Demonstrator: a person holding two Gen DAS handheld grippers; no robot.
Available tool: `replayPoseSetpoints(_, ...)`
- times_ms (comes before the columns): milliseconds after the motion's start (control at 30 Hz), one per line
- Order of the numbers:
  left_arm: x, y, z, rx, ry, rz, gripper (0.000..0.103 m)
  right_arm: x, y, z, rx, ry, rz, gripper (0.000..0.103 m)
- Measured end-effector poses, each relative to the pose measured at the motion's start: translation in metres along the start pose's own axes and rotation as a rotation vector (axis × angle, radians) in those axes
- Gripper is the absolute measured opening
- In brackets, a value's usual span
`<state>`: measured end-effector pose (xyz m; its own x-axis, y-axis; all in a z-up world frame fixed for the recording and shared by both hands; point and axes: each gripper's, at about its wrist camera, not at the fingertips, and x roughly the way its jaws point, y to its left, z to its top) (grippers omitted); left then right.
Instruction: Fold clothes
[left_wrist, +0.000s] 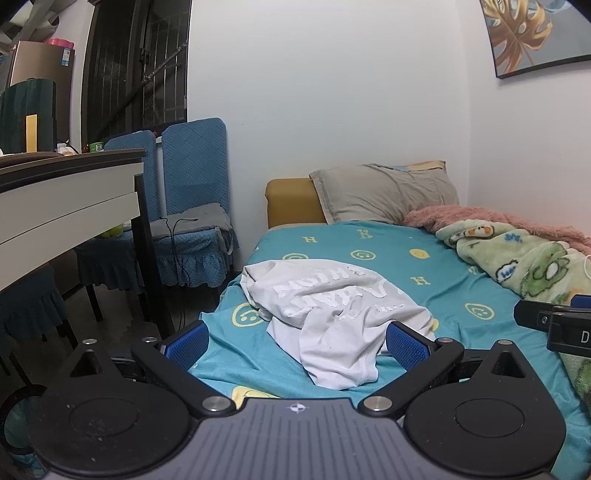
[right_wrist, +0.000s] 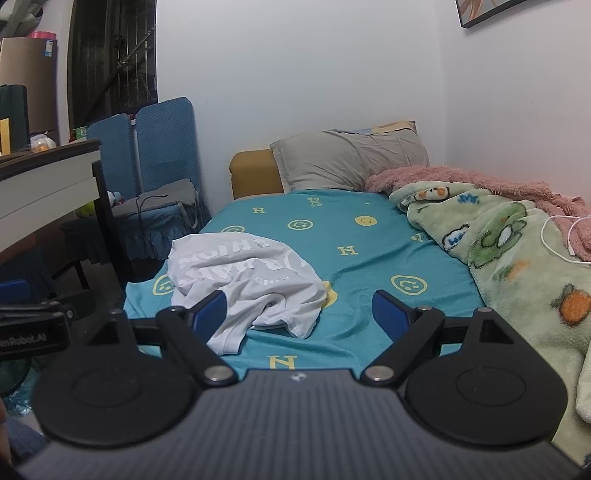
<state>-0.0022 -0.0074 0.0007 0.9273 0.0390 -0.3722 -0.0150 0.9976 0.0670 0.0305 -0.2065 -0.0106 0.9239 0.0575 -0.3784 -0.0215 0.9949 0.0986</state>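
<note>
Nothing folded yet, we judge: the crumpled white cotton T-shirt with pale printed lettering (left_wrist: 332, 302) lies in a heap on the teal smiley-print bedsheet (left_wrist: 424, 266), near the bed's left edge and toward its foot. Next we need to find a hem or shoulder, grab it and spread the shirt flat. Our left gripper (left_wrist: 295, 343) hovers low over the foot end, jaws wide apart, straddling the shirt's near lobe, gripping nothing. Our right gripper (right_wrist: 299, 314) sits level just right of the shirt, jaws apart, empty. A green cartoon fleece blanket (right_wrist: 517, 266) is bunched along the right edge.
</note>
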Motion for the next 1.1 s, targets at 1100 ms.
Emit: replayPoseSetpoints(1100,0.006,0.010,-0.001,-0.012,0.008,-0.004,0.103,0.004,0.008,0.021,0.079,-0.031,-0.104,0.087)
